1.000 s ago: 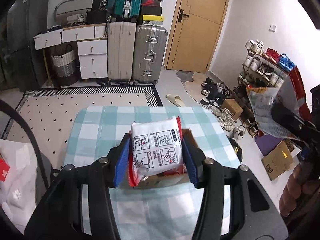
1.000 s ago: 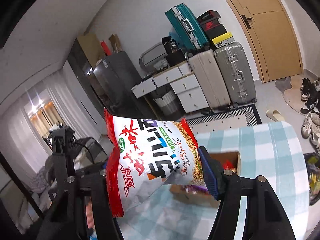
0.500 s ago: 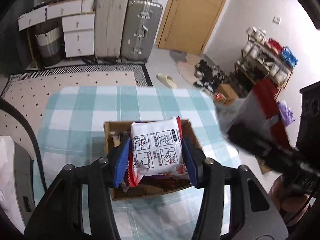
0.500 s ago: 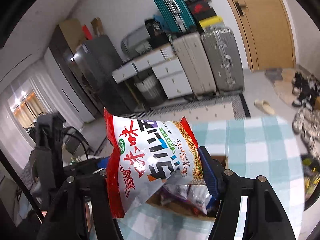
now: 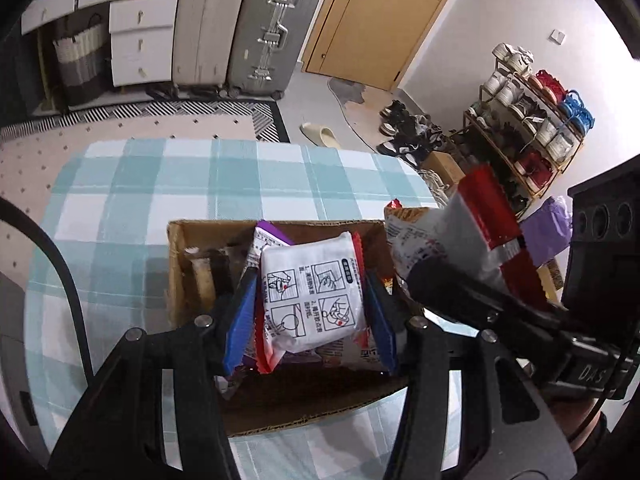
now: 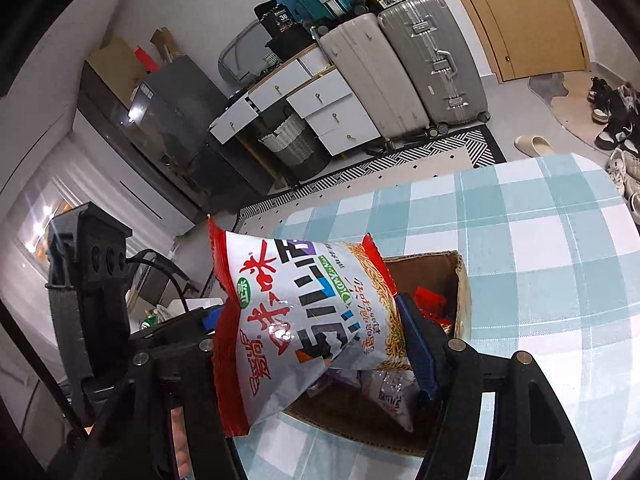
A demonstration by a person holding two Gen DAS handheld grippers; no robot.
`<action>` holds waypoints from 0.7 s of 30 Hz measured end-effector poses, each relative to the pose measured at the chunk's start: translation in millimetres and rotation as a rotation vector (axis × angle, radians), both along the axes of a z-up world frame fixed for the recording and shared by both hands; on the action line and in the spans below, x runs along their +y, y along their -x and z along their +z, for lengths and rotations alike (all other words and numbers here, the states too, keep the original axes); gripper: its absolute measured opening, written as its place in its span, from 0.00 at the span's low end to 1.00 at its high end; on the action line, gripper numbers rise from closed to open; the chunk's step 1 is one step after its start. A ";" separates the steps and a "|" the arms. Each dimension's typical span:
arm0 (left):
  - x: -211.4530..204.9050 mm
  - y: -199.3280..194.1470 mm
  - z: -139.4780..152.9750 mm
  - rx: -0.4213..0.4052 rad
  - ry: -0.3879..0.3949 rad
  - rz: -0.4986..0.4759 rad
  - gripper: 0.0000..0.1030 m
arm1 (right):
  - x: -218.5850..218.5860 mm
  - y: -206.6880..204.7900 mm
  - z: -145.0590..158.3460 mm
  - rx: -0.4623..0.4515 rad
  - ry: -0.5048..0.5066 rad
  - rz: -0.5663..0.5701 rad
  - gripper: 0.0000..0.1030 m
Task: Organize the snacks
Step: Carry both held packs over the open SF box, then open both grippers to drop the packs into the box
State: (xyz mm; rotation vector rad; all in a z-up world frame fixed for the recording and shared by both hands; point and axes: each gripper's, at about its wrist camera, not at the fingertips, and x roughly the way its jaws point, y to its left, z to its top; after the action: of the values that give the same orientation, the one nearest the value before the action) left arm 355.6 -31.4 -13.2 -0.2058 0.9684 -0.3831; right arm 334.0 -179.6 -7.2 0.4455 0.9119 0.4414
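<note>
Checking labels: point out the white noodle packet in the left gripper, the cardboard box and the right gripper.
white noodle packet (image 5: 314, 294), left wrist view, printed back.
cardboard box (image 5: 208, 229), left wrist view, far rim.
right gripper (image 6: 316, 328), right wrist view, between fingertips.

white walls, wooden door (image 5: 376, 20), suitcases (image 5: 268, 32) beside white drawers (image 5: 140, 40), patterned rug (image 5: 132, 128)

Left claw (image 5: 311, 307) clamped, angled down; right claw (image 6: 320, 340) likewise.

We count one brown cardboard box (image 5: 280, 396), two held white-and-red noodle packets (image 5: 314, 296) (image 6: 304, 320), and two upright hard-shell suitcases (image 5: 240, 28).
</note>
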 end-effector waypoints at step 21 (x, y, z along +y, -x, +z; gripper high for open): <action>20.9 0.6 3.6 -0.007 0.018 0.062 0.61 | -5.5 -5.1 -9.7 0.064 -0.039 -0.011 0.66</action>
State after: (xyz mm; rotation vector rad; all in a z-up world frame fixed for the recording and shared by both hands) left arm 354.9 -10.4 -9.6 -0.2505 0.9492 -0.3353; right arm 339.0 -185.1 -16.9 0.5025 0.9634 0.4372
